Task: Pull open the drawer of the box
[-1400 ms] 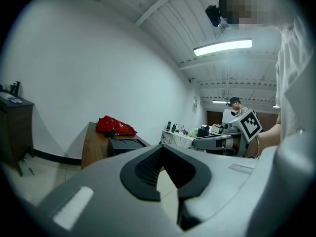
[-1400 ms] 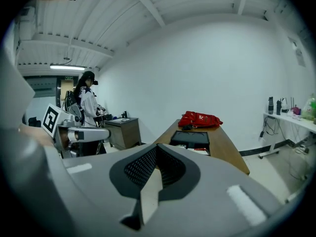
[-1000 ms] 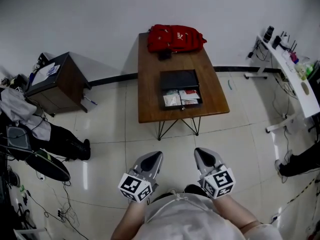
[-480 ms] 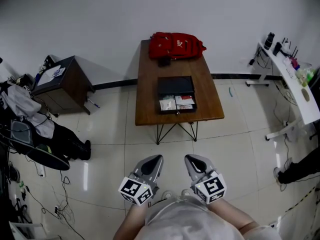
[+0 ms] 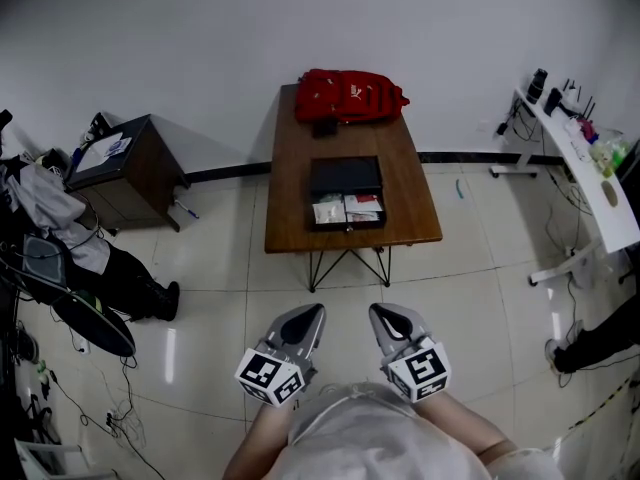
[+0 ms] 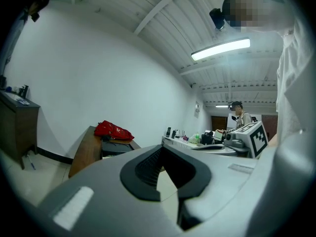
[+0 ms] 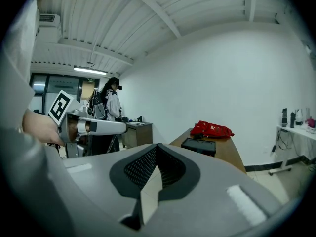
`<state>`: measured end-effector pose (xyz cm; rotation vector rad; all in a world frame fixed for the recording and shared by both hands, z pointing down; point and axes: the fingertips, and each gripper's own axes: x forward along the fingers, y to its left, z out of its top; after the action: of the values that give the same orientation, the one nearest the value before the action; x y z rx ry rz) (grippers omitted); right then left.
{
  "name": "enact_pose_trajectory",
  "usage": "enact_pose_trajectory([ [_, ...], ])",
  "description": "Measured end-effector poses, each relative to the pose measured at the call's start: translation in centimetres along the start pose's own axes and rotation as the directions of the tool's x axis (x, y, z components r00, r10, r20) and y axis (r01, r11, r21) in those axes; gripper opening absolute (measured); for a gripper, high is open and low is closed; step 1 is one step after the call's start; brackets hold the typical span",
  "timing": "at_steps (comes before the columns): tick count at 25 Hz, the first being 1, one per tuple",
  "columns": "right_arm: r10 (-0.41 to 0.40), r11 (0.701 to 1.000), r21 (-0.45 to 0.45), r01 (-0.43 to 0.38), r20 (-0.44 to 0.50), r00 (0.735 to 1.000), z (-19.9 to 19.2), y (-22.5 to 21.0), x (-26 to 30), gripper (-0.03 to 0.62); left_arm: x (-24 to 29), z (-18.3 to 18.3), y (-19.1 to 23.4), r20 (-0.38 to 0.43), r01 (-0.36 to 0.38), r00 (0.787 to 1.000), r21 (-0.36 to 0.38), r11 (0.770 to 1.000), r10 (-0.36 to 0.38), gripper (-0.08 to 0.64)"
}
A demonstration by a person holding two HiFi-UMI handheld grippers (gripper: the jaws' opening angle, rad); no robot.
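Grippers hang side by side low in the head view: the left gripper (image 5: 311, 314) and the right gripper (image 5: 386, 315) are close in front of the person's body, over the tiled floor (image 5: 480, 298) and well apart from the table (image 5: 292, 203). Both pairs of jaws stand together. Each gripper's own view shows its two tips meeting, with nothing between them but the hollow of the black pads. The black box (image 5: 346, 175) sits near the middle of the wooden table, and neither gripper touches it. Its drawer (image 5: 347, 211) is pulled out toward the table's near edge, and white and red things lie inside, too small to tell apart. A red backpack (image 5: 350, 94) lies at the far end of the table by the wall, just behind the box. A dark cabinet (image 5: 128, 173) stands against the wall off to the left, and a white desk (image 5: 590, 173) with small clutter runs along the right side. Both gripper views look across the room toward the table, with the backpack and the box on it in sight.
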<state>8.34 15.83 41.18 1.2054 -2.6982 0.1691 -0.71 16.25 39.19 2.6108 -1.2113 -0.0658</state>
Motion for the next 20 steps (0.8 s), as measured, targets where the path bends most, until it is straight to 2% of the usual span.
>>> enact_pose_trajectory([
  [4,-0.006,1.0,-0.023,0.007,0.028,1.0,1.7,-0.8,0.2,0.008,0.8,0.7,-0.5,0.003,0.016,1.0,0.009,1.0,-0.016,0.006],
  [7,-0.005,1.0,0.0,0.005,0.046,0.999,2.2,-1.4,0.3,0.008,1.2,1.3,-0.5,0.004,0.021,1.0,0.029,0.999,-0.022,0.006],
  [13,-0.005,1.0,0.012,0.005,0.046,0.999,2.4,-1.9,0.4,0.008,1.6,1.3,-1.0,-0.031,0.033,0.999,0.153,0.988,-0.028,0.006],
  [20,0.023,1.0,-0.022,-0.022,0.067,0.997,3.2,-1.3,0.5,0.008,1.7,1.6,-1.1,-0.016,0.04,0.999,0.152,0.988,-0.038,0.006],
])
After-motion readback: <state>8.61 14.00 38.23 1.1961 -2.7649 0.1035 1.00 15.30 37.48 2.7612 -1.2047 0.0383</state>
